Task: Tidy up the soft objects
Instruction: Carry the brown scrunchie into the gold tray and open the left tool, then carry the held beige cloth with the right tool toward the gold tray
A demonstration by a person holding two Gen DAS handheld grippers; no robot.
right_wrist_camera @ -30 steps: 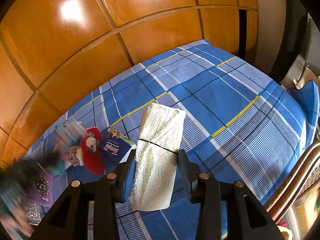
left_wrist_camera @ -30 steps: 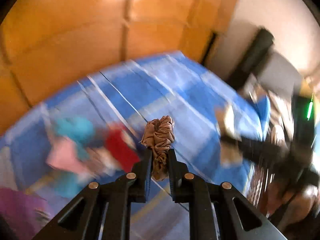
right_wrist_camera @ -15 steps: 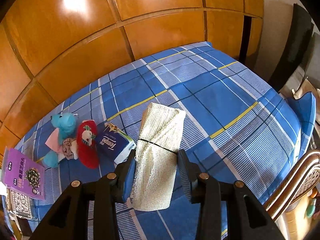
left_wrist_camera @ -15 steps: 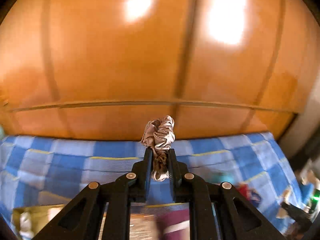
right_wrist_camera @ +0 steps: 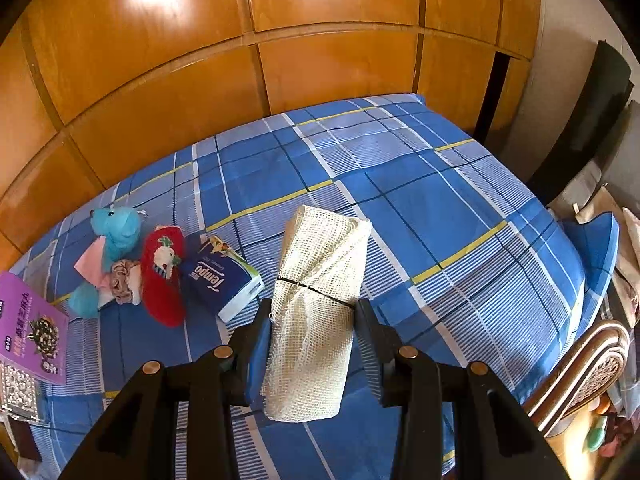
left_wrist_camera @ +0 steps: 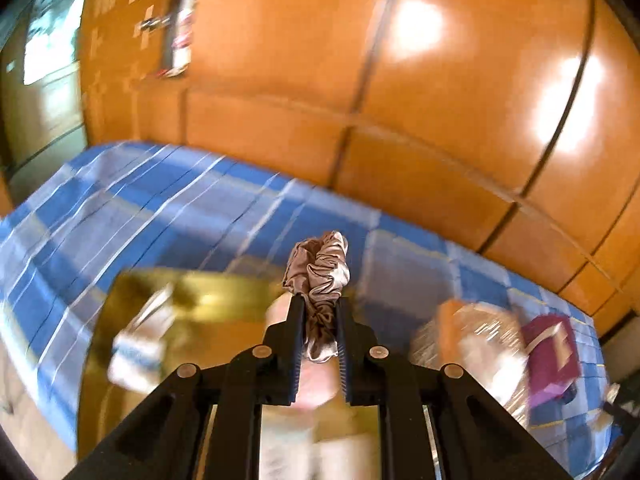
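Evidently the sorting is only partly done. A taupe satin scrunchie [left_wrist_camera: 320, 276] sits clenched between the fingers of the left gripper [left_wrist_camera: 319, 330], its gathered folds bunched above the tips and a tail of fabric squeezed down between the jaws; it is off the bed and hangs above a blurred yellowish box [left_wrist_camera: 188, 296] that seems to hold a few pale items, probably the place meant for it. The right gripper [right_wrist_camera: 312, 316] grasps a cream mesh roll [right_wrist_camera: 316, 312], bound round its middle by a thin black band, lifted above the blue plaid bedspread [right_wrist_camera: 420, 208]. Neither thing has been put down yet. Left on the bed, close together, are a blue plush toy [right_wrist_camera: 116, 232], a red stuffed slipper [right_wrist_camera: 162, 276], a second scrunchie [right_wrist_camera: 122, 282] lying between them, and a blue Tempo tissue pack [right_wrist_camera: 222, 280]. A purple packet [right_wrist_camera: 32, 328] lies nearer the edge. These look still to be gathered.
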